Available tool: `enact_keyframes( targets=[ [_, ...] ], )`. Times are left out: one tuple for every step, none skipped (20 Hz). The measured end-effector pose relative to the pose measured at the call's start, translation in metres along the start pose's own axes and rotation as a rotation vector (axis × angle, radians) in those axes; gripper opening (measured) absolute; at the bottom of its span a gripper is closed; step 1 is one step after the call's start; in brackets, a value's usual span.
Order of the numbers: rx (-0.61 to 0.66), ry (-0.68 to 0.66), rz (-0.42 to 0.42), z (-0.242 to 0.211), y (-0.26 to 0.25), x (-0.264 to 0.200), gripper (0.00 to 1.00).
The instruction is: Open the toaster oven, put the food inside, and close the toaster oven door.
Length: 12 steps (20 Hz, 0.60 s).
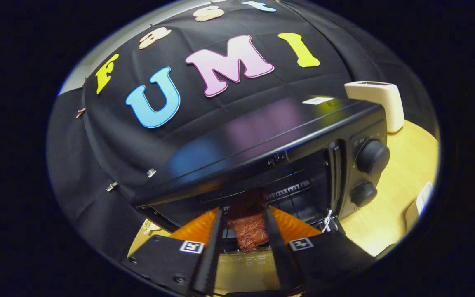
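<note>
The steak (249,226), a reddish-brown slab with a rough, grainy surface, sits clamped between the two fingers of the gripper (246,214), both of which press against its sides. Its far end reaches into the mouth of the oven (287,140), where it goes dark in the shadow of the cavity; its near end hangs just above the lowered door (243,262), which lies flat beneath the fingers.

The oven is a black toaster oven with a glossy top that carries soft purple and blue reflections. Its cavity stands open, and a wire rack (291,194) runs across the inside, just beyond the steak and a little to its right. On the oven's right-hand panel sit two round black knobs, the upper knob (372,156) larger and the lower knob (363,194) below it. A small white label (318,100) lies on the oven's top near its right rear corner.

The oven stands on a pale wooden table (390,206), whose bare surface spreads to the oven's right. Behind the oven's right rear corner, on the same table, stands a cream-coloured toaster (379,103). Well to the right of the oven, a pale object (421,202) shows in part; what it is cannot be told. A black cloth wall (109,156) hangs behind and to the left of the oven.
</note>
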State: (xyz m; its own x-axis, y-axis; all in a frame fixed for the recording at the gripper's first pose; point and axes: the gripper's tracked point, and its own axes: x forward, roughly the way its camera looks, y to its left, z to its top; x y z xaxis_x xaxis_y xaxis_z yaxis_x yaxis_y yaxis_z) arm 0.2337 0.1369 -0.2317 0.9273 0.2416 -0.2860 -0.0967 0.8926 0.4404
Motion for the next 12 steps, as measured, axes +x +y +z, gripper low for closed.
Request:
enact_keyframes(
  targets=[
    [-0.008, 0.003, 0.000, -0.001, 0.000, -0.002, 0.74],
    [-0.019, 0.005, -0.005, -0.001, -0.001, -0.006, 0.82],
    [-0.033, 0.009, -0.014, 0.001, -0.004, -0.011, 0.90],
    [-0.044, 0.013, -0.019, 0.000, -0.005, -0.015, 0.98],
    [-0.053, 0.020, -0.022, 0.000, -0.005, -0.021, 0.98],
    [-0.065, 0.028, -0.026, -0.001, -0.005, -0.028, 0.98],
    [-0.081, 0.040, -0.031, -0.003, -0.005, -0.036, 0.98],
    [-0.098, 0.060, -0.042, -0.006, -0.007, -0.044, 0.98],
    [-0.117, 0.083, -0.054, -0.009, -0.010, -0.053, 0.98],
    [-0.135, 0.105, -0.069, -0.014, -0.014, -0.062, 0.98],
    [-0.153, 0.125, -0.079, -0.017, -0.015, -0.072, 0.98],
    [-0.172, 0.147, -0.088, -0.020, -0.016, -0.081, 0.98]
  ],
)
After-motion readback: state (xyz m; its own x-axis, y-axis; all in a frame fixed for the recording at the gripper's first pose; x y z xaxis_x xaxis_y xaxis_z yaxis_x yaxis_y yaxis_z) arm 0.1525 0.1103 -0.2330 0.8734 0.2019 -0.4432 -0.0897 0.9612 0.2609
